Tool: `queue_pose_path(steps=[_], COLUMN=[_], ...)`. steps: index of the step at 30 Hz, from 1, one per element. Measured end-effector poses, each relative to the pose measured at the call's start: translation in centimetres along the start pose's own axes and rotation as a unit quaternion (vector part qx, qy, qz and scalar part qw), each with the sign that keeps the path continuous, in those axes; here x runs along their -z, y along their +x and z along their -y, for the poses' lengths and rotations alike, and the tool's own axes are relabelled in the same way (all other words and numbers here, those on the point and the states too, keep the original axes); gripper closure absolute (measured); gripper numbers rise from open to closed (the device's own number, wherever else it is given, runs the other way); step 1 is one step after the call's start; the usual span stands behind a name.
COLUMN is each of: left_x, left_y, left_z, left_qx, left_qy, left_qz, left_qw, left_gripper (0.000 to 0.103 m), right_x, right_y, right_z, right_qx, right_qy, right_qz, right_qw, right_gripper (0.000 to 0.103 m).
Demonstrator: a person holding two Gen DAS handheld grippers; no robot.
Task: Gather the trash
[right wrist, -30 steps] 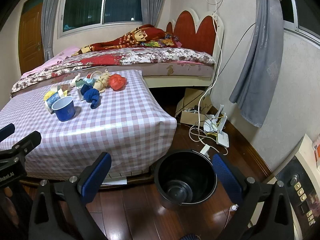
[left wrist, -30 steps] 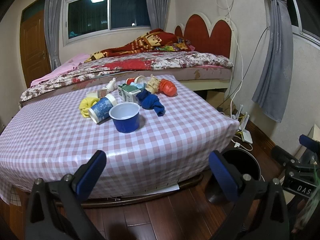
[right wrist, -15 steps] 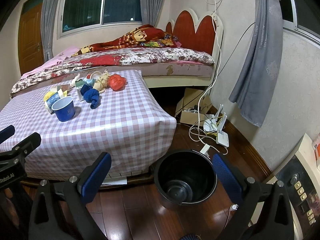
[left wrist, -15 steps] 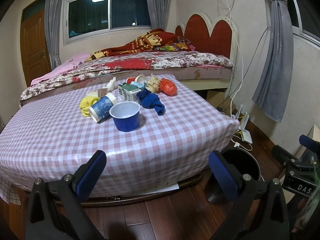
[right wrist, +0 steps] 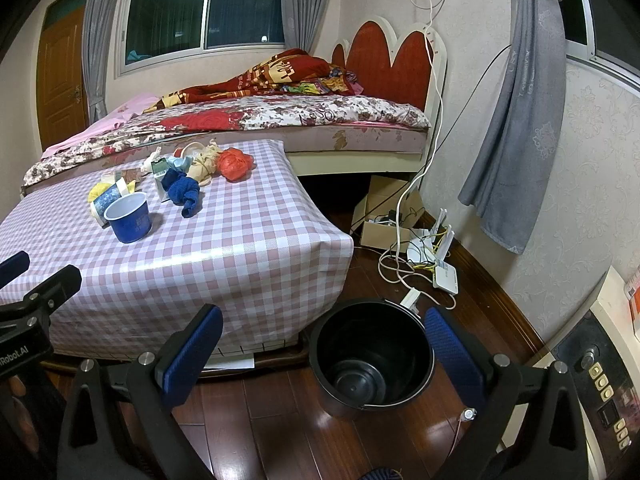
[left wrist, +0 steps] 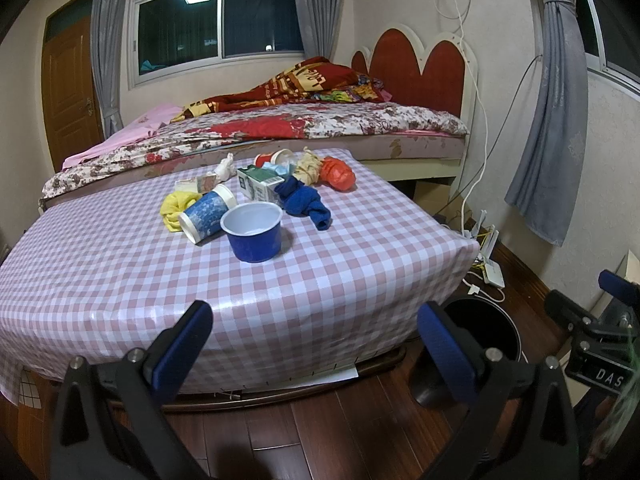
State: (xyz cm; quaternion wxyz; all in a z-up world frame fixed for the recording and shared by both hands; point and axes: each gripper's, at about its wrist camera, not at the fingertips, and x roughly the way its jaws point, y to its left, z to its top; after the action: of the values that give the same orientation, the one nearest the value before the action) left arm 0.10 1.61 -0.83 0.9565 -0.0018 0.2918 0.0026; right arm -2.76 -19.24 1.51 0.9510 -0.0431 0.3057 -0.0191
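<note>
Trash (left wrist: 256, 196) on table, bin (right wrist: 372, 356) empty

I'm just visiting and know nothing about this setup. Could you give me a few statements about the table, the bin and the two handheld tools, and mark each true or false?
1. The blue cup stands upright on the checked table. True.
2. The black bin on the floor is full of trash. False: nothing shows inside it.
3. The left tool holds a crumpled blue cloth. False: its fingers are wide apart and hold nothing; the blue cloth lies on the table.
4. The right tool is open. True.
5. The patterned paper cup lies on its side. True.
</note>
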Motion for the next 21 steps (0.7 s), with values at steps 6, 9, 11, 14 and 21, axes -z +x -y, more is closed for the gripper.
queue_pose_path(steps=[6, 9, 11, 14, 21], left_x=[-0.04, -0.07, -0.06, -0.01, -0.04], left_y=[0.01, -0.05, -0.04, 0.03, -0.01], left_z=[0.02, 0.13, 0.11, -0.06, -0.01], left_qx=[0.0, 0.0, 0.0, 0.0, 0.0], left_qy=[-0.001, -0.001, -0.001, -0.001, -0.001], left_qz=[-0.001, 0.0, 0.0, 0.0, 0.0], left_qw=[1.0, 1.0, 1.0, 1.0, 1.0], left_gripper=[0.001, 0.001, 0.001, 0.001, 0.001], right_x=[0.0, 0.03, 0.01, 0.03, 0.03], right_y=[-0.01, -0.01, 0.0, 0.02, 0.02], right_z=[-0.02, -0.01, -0.06, -0.03, -0.07], right_qx=[0.0, 0.0, 0.0, 0.0, 0.0], right_qy=[0.0, 0.0, -0.001, 0.0, -0.001], right_qz=[-0.001, 0.0, 0.0, -0.001, -0.001], right_qw=[1.0, 1.0, 1.0, 1.0, 1.0], right_gripper=[0.001, 0.001, 0.001, 0.001, 0.001])
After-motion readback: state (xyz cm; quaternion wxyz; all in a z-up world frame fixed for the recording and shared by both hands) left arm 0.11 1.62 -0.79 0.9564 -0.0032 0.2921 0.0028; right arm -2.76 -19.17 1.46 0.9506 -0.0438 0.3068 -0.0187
